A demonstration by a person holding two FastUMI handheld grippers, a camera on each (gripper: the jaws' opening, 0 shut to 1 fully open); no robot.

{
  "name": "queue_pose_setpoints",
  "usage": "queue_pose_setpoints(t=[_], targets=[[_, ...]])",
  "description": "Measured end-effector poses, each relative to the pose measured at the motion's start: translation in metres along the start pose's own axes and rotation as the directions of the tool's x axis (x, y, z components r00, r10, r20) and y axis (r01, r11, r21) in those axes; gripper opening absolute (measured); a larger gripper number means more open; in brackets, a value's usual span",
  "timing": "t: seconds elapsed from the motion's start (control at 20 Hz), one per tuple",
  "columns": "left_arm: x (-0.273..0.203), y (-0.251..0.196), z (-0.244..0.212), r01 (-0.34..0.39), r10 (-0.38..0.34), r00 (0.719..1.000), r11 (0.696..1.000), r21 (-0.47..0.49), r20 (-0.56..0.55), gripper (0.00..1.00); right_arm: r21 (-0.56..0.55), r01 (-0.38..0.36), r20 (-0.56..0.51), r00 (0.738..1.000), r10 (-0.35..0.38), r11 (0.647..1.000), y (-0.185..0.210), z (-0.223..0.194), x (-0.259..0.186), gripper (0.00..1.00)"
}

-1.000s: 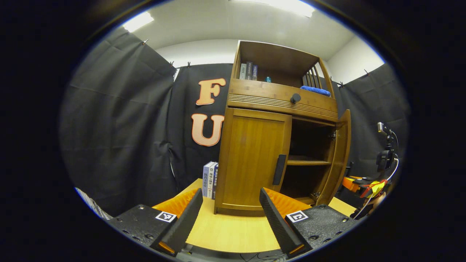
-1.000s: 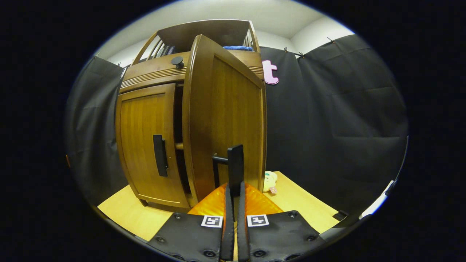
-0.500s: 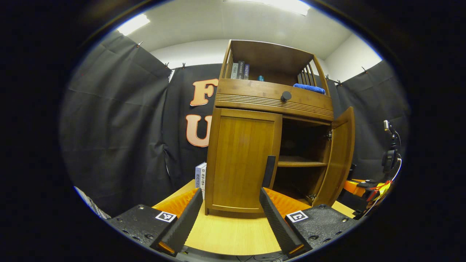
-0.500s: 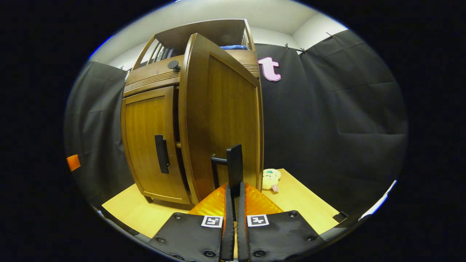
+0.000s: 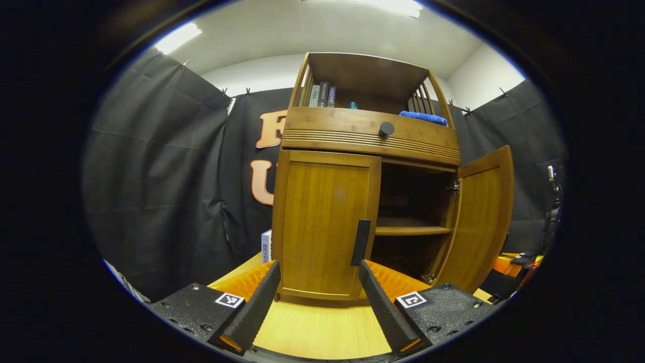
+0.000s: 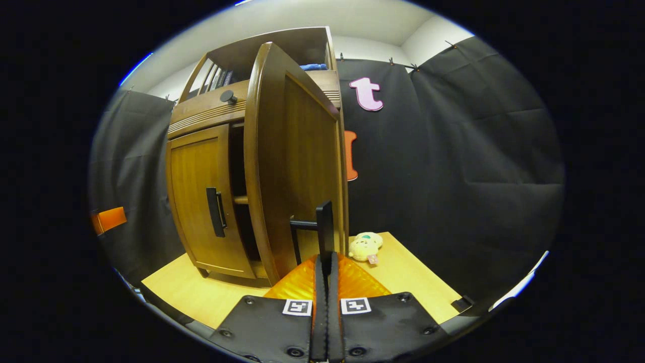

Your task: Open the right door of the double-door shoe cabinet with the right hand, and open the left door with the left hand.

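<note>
Wooden table (image 6: 413, 275), plush toy (image 6: 366, 246) beside right door (image 6: 302, 166), right claw (image 6: 325, 262) clamping handle (image 6: 322, 229)

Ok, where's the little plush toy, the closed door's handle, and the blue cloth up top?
plush toy (image 6: 366, 245), right gripper view, its body.
left door handle (image 5: 361, 242), left gripper view, middle of the bar.
blue cloth (image 5: 423, 118), left gripper view, its folded front.
</note>
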State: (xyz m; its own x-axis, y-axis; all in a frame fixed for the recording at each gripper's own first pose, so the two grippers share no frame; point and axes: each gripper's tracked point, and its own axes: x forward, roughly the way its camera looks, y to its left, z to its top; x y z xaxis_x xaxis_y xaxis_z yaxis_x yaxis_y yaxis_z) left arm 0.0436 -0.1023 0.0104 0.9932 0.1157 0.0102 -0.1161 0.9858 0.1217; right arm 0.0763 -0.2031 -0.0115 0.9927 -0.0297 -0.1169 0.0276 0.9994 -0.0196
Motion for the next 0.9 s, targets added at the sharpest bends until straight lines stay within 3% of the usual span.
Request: queue_pose_setpoints(t=[0.25, 0.3, 0.5, 0.75, 0.9], targets=[[0.029, -0.013, 0.001, 0.017, -0.017, 1.000, 1.000, 0.004, -0.004, 0.92, 0.022, 0.018, -0.004, 1.000, -0.018, 1.000, -0.036, 0.002, -0.002, 0.11], [0.033, -0.016, 0.002, 0.018, -0.018, 1.000, 1.000, 0.007, -0.006, 0.95, 0.024, 0.022, 0.000, 1.000, -0.022, 0.999, -0.041, 0.003, -0.003, 0.07], [0.048, -0.029, 0.003, 0.029, -0.029, 1.000, 1.000, 0.005, -0.004, 0.92, 0.028, 0.041, 0.012, 0.999, -0.041, 0.999, -0.064, 0.007, -0.004, 0.08], [0.068, -0.048, 0.002, 0.042, -0.042, 0.999, 0.999, 0.000, -0.007, 0.92, 0.024, 0.038, 0.007, 0.999, -0.038, 0.999, -0.074, 0.010, -0.007, 0.11], [0.081, -0.059, -0.002, 0.057, -0.057, 0.998, 0.998, 0.011, -0.005, 0.92, 0.024, 0.066, 0.012, 0.998, -0.066, 0.998, -0.089, 0.012, -0.016, 0.07]])
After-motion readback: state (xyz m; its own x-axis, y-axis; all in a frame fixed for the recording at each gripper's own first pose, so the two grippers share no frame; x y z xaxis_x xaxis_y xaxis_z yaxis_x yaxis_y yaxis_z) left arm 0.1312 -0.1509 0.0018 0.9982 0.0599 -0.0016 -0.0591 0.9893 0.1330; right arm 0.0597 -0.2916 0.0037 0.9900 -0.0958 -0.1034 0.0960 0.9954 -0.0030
